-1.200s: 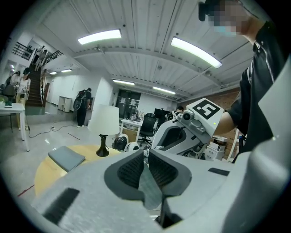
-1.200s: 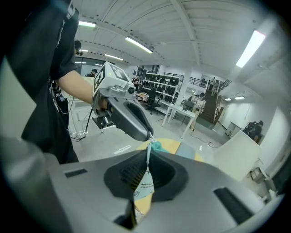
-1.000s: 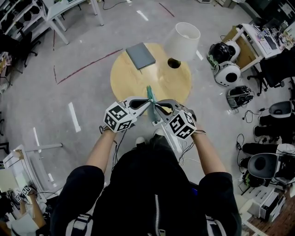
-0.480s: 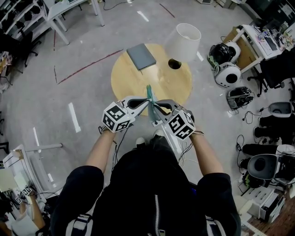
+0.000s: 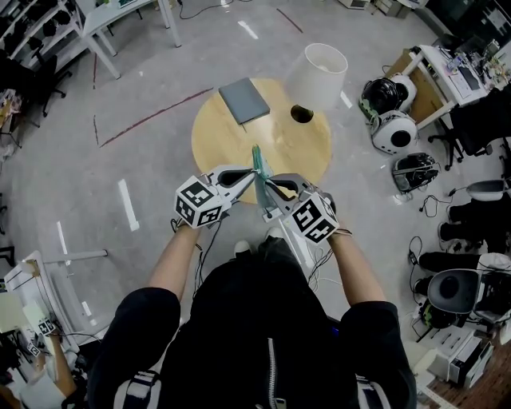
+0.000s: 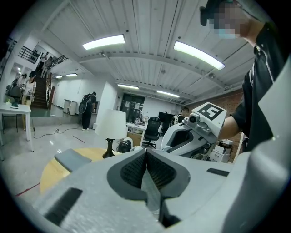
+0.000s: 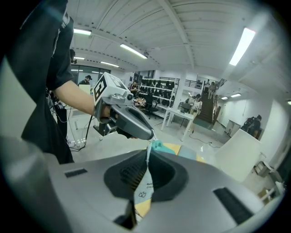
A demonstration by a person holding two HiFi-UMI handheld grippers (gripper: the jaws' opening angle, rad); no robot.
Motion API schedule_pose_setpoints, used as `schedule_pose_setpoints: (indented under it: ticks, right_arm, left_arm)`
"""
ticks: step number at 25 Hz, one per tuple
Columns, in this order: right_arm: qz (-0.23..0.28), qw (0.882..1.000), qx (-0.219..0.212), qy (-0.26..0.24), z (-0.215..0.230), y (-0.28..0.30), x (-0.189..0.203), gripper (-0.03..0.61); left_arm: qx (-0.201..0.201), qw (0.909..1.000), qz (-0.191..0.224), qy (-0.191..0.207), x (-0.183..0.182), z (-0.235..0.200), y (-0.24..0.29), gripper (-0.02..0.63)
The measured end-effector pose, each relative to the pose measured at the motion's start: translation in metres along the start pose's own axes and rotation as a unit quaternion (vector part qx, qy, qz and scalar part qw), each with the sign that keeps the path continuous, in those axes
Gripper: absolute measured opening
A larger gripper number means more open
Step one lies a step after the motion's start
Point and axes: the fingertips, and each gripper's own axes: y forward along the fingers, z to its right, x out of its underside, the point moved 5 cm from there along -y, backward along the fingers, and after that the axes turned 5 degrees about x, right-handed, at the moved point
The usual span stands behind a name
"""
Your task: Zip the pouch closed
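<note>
I hold a teal pouch [image 5: 257, 158] edge-on between both grippers, above the near edge of the round wooden table [image 5: 223, 136]. In the head view my left gripper [image 5: 252, 172] comes in from the left and is shut on the pouch. In the left gripper view [image 6: 146, 154] a thin strip of the fabric [image 6: 150, 189] shows pinched between the pads. My right gripper [image 5: 264, 190] comes in from the right. In its own view [image 7: 148, 157] it is shut on the pouch's white printed tag [image 7: 144, 186], with the teal pouch [image 7: 160, 146] just beyond the jaws. The zipper itself is hidden.
A grey notebook [image 5: 243, 97] lies at the table's far left. A lamp with a white shade [image 5: 317, 73] stands at the far right. Helmets [image 5: 387, 108] and office chairs crowd the floor to the right. White desks [image 5: 96, 24] stand at the upper left.
</note>
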Motion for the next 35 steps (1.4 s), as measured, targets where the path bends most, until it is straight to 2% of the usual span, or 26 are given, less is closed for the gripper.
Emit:
schedule_pose_setpoints:
  ticks: [10,20,31,35]
  right_arm:
    - [0.004,1.0,0.0,0.008,0.002,0.0,-0.003,0.014]
    - [0.005,1.0,-0.002,0.018,0.002,-0.003,0.003,0.014]
    - [0.007,1.0,-0.001,0.021,-0.002,-0.005,0.005,0.014]
    - [0.01,1.0,0.002,0.025,-0.002,-0.009,0.008,0.014]
  left_arm:
    - [-0.016,0.9998,0.004,-0.011,-0.001,-0.01,-0.007,0.008]
    - [-0.054,0.998,0.011,-0.031,0.006,-0.028,-0.021,0.006]
    - [-0.06,0.9979,0.003,-0.023,0.011,-0.025,-0.027,0.008]
    - [-0.087,0.9951,0.018,-0.043,0.013,-0.034,-0.038,0.006]
